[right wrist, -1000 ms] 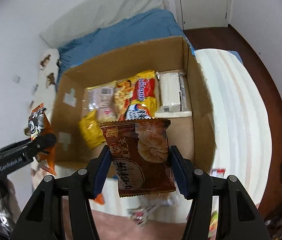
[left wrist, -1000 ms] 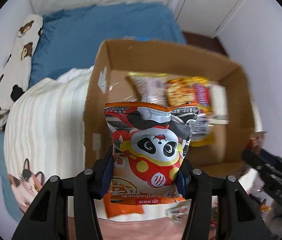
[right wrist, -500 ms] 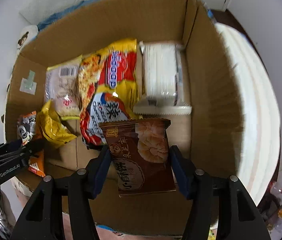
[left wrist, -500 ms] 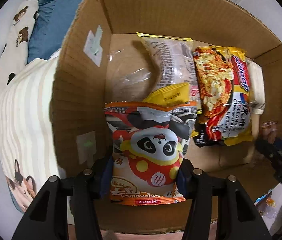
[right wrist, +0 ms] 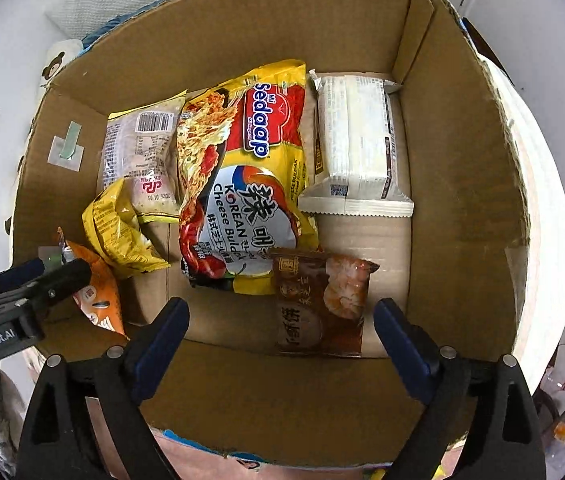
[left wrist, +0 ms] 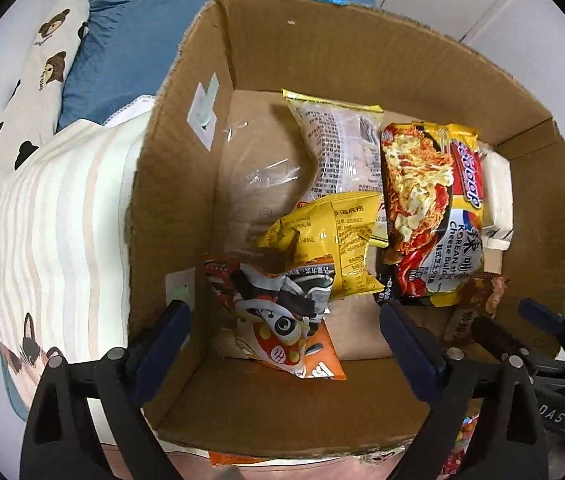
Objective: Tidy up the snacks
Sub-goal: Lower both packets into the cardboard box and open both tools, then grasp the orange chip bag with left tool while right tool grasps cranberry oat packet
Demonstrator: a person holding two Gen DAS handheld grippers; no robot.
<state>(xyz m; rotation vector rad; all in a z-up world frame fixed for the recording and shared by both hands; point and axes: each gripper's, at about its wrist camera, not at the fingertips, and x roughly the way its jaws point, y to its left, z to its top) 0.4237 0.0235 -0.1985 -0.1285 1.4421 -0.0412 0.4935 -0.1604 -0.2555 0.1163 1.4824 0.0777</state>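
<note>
In the left wrist view, the left gripper (left wrist: 284,344) is seen over the near left corner of the open brown cardboard box (left wrist: 322,40), its blue-padded jaws opening wide. The orange foil snack bag printed with a panda (left wrist: 282,320) lies between them on the box floor, touched by neither pad, its top edge against a crumpled yellow snack packet (left wrist: 334,244). The release step is judged to be in hand.

In the right wrist view, the right gripper (right wrist: 280,340) is likewise found with jaws opening and nothing gripped. The brown biscuit packet (right wrist: 318,300) rests flat on the floor below, partly over the yellow and red instant noodle pack (right wrist: 242,176). Next, both tongs would need to be lifted straight clear of the box walls, and further loose snacks outside the box sought.
</note>
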